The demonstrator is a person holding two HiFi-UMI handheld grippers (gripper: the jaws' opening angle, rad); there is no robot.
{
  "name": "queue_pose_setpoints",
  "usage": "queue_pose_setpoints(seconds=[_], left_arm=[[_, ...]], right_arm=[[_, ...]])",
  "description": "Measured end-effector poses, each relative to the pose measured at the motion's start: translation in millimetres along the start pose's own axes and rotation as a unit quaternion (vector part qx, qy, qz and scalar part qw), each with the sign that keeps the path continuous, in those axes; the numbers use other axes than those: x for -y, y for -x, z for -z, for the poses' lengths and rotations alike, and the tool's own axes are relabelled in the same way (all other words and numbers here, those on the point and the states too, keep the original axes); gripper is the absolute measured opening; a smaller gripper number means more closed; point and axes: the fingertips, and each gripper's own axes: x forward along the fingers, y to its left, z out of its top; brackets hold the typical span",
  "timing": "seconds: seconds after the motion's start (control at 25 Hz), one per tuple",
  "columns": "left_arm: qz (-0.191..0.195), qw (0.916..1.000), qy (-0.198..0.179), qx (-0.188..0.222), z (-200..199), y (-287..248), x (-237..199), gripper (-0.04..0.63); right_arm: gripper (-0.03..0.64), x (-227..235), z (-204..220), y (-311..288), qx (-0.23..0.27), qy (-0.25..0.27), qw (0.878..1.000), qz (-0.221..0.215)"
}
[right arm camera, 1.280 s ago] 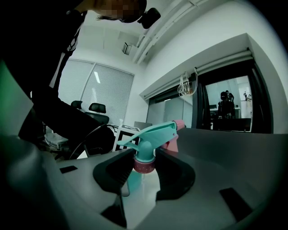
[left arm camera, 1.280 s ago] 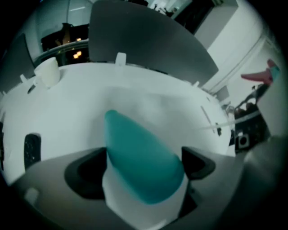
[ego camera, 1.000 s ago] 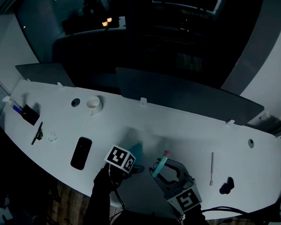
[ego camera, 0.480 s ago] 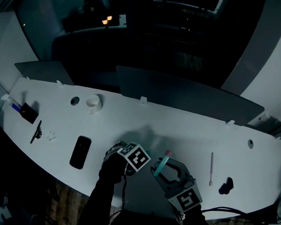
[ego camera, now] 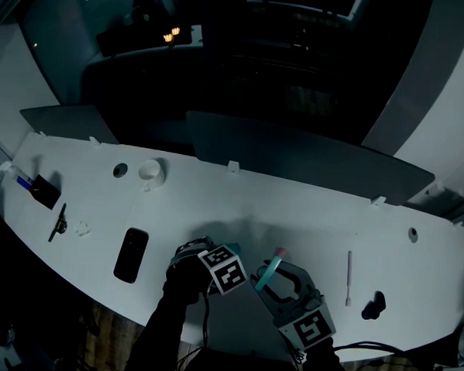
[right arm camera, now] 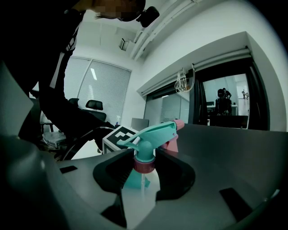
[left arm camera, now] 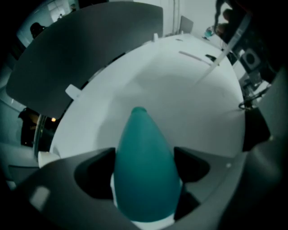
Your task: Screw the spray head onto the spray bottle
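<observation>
**A:** Where is the spray bottle?

**B:** The teal spray bottle sits between the left tongs. Their jaws have just been closing and now press on its sides. It is over the near edge of the white surface.

**A:** And the spray head?

**B:** The right tongs clamp the teal spray head by its pink collar, just beside the left tongs. A dark phone lies apart on the left.
</observation>
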Motion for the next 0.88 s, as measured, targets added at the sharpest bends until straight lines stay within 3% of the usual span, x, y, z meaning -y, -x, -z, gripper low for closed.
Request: queue_pose_setpoints(seconds=[0.16, 0.36, 0.44, 0.52, 0.56, 0.6, 0.68, 0.76, 0.84, 0.88], left_arm=[[0.008, 0.9999, -0.002, 0.006, 0, -2, 0, 0.413], [0.007, 0.9996, -0.021, -0.017, 2, -4, 1, 0.413], [0.012, 0.9998, -0.007, 0.015, -3, -2, 1, 0.408], [0.023, 0.9934, 0.032, 0.107, -18, 10, 0, 0.405], [0.023, 0.9838, 0.056, 0.169, -27, 23, -3, 0.405], [0.016, 0.969, 0.077, 0.234, -36, 38, -7, 0.405], [-0.005, 0.9262, 0.098, 0.364, -52, 68, -14, 0.405], [-0.023, 0.8744, 0.104, 0.473, -61, 92, -14, 0.405], [-0.018, 0.8312, 0.128, 0.541, -63, 101, -9, 0.403], [-0.011, 0.8185, 0.141, 0.557, -63, 101, -6, 0.403]], right_arm=[[0.147, 0, 1, -2, 0.0, -0.005, 1.0, 0.001], [0.147, 0, 1, -4, -0.004, -0.001, 1.0, 0.0], [0.147, 2, 0, -2, -0.002, 0.007, 1.0, 0.003], [0.147, 6, 0, 2, 0.001, -0.001, 1.0, 0.012], [0.147, 8, 0, 4, 0.002, -0.01, 1.0, 0.019], [0.147, 12, 1, 6, 0.003, -0.019, 1.0, 0.025], [0.147, 18, 4, 11, 0.002, -0.034, 0.999, 0.035], [0.147, 23, 6, 13, 0.001, -0.038, 0.998, 0.042], [0.147, 25, 7, 14, 0.0, -0.034, 0.998, 0.046], [0.147, 25, 7, 14, -0.002, -0.032, 0.998, 0.046]])
